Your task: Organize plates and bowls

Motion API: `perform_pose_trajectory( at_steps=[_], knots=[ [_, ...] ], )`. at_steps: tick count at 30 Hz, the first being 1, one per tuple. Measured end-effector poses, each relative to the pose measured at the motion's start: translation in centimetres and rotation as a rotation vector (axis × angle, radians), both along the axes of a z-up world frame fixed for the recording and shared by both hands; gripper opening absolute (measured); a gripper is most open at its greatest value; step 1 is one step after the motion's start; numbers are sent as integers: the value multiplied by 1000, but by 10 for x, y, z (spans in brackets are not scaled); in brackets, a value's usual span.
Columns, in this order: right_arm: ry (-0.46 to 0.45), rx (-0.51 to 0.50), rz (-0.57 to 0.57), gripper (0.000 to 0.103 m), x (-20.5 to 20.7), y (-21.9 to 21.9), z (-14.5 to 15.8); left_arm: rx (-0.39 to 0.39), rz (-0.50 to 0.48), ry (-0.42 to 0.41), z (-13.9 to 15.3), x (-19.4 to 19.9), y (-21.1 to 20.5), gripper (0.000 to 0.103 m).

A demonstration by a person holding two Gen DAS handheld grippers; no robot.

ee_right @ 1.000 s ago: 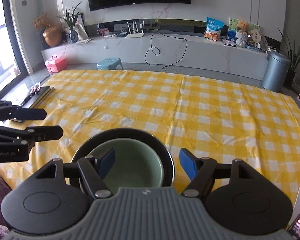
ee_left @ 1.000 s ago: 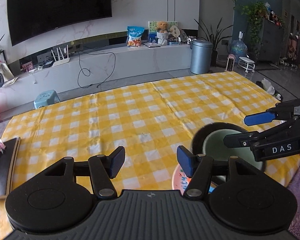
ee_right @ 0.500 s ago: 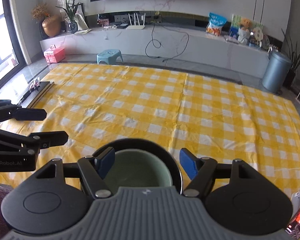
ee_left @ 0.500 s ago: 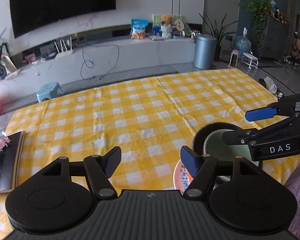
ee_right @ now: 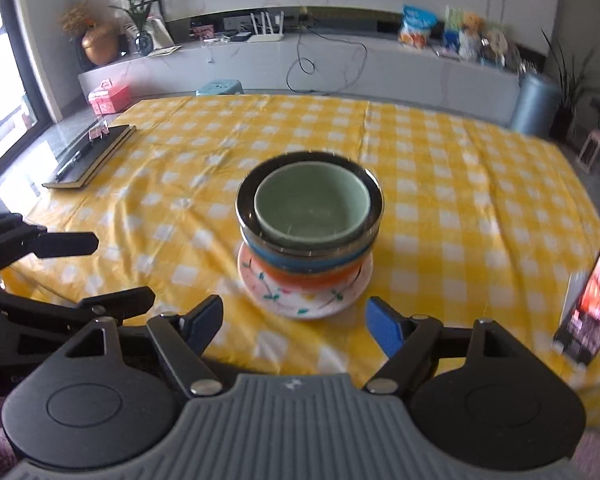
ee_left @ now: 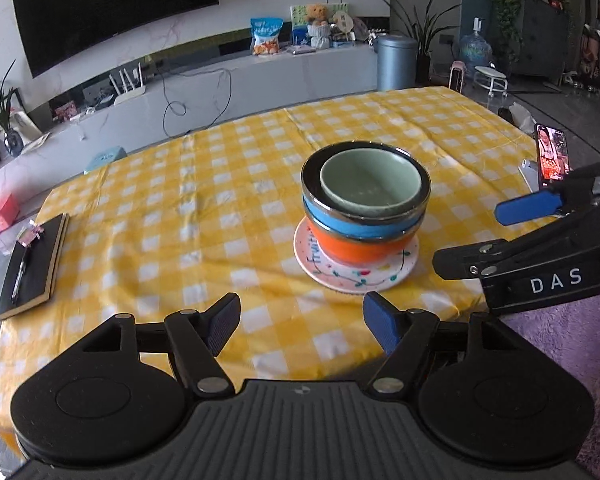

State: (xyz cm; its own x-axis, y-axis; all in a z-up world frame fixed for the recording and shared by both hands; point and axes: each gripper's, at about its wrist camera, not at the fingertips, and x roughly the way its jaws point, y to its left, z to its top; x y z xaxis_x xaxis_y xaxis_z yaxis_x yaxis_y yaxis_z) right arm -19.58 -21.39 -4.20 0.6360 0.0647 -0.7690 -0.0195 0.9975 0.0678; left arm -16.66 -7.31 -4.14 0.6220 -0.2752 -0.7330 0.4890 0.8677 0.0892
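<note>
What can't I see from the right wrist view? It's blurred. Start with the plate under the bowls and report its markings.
Observer: The pink plate has handwritten lettering on its left rim that seems to begin "fruit", plus a green vine pattern.
Operator: Now check my right claw from the side.
Observer: The right claw has just been opening. Nothing is held in it, and it sits to the right of the bowl stack, apart from it.
Operator: Name anything in the far right background.
Observer: A blue water jug stands there, beside a potted plant.
</note>
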Motion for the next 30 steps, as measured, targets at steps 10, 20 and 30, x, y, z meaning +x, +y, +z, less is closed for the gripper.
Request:
perform_pose_trajectory(
  at_steps=[10,20,30],
  knots=[
    [21,-52,-44,80,-19,4,-4,52,104,7,-1,-11,4,83],
    [-4,-70,-30,83,-22,9,1,58,124,-2,1,-16,6,83],
    [-23,-89,-13,84,-25,15,4,53,136,-2,2,-19,10,83]
  ],
)
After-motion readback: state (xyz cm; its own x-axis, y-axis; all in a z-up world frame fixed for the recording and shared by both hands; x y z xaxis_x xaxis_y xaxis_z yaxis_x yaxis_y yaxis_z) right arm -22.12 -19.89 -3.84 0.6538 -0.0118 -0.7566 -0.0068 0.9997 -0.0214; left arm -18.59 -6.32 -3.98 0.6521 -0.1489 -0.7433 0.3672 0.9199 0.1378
